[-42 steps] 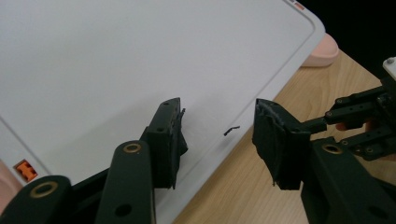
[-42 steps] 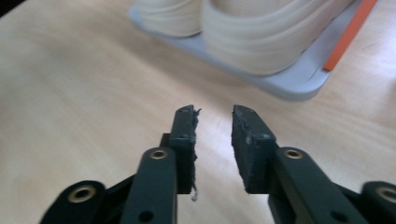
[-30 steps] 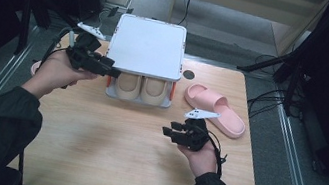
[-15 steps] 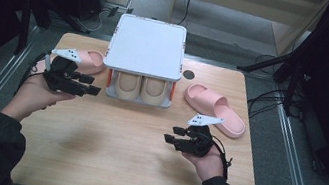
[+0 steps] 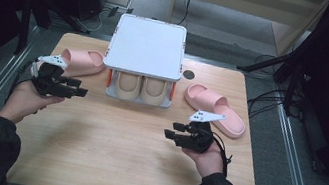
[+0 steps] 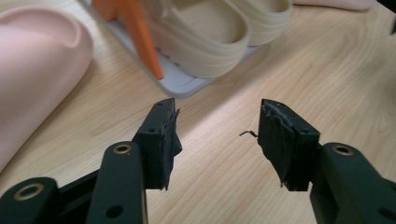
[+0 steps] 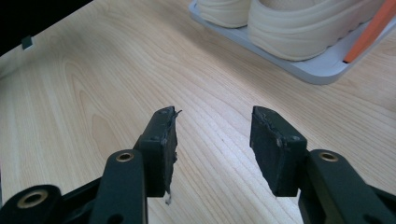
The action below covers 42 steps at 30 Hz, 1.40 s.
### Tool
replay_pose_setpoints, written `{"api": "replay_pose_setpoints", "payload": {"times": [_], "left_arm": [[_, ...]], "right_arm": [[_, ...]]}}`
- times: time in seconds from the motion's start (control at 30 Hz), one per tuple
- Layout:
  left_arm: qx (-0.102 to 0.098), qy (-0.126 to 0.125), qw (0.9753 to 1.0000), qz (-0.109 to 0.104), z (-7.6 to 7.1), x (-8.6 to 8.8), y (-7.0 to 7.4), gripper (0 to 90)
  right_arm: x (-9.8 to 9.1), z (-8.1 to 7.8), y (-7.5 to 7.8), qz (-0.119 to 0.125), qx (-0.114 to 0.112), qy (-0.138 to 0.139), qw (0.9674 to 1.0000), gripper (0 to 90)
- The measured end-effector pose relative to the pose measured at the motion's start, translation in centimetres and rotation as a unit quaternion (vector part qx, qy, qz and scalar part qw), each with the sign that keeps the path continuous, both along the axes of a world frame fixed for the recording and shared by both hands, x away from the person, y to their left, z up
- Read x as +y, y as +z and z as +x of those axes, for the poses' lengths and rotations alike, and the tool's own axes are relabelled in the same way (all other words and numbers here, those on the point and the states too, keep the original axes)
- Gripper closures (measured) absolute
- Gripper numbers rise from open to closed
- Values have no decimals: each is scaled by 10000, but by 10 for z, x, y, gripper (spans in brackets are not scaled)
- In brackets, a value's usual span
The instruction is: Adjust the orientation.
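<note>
Left gripper [image 5: 79,92] empty, jaws apart but just been closing a little, nothing between them. Low over the counter [image 5: 106,154], aimed past the pink slipper [image 5: 81,61] just beyond it, probably my next pick. Right gripper [image 5: 170,134] also apart and empty, parked. Further ahead, shoe rack [image 5: 146,51] holds the beige pair [image 5: 140,87]; second pink slipper [image 5: 215,108] beyond my right gripper.

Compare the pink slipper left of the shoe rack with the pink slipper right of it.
The left pink slipper lies close beside the rack, its toe end toward it; the right pink slipper lies apart from the rack, angled toward the table's right edge. The left one sits just behind the left gripper; the right one lies just beyond the right gripper. Both are pink, sole-down on the table, ungripped.
</note>
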<state>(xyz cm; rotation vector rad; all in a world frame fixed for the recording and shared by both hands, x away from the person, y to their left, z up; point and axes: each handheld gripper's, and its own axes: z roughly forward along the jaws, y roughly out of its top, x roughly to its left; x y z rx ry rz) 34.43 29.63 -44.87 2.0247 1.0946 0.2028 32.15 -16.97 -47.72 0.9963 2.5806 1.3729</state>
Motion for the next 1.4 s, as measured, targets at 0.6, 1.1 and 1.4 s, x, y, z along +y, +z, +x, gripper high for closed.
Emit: {"api": "replay_pose_setpoints", "payload": {"times": [0.6, 1.1, 1.4], "left_arm": [[220, 600, 9976, 263, 58, 60, -14, 491], [360, 827, 9950, 419, 90, 82, -49, 488], [303, 867, 9947, 468, 101, 75, -58, 497]], "right_arm": [[7, -6, -1, -222, -102, 156, 9996, 519], [-6, -13, -2, -247, -57, -53, 9997, 515], [-14, -16, -4, -250, -39, -190, 9995, 511]]}}
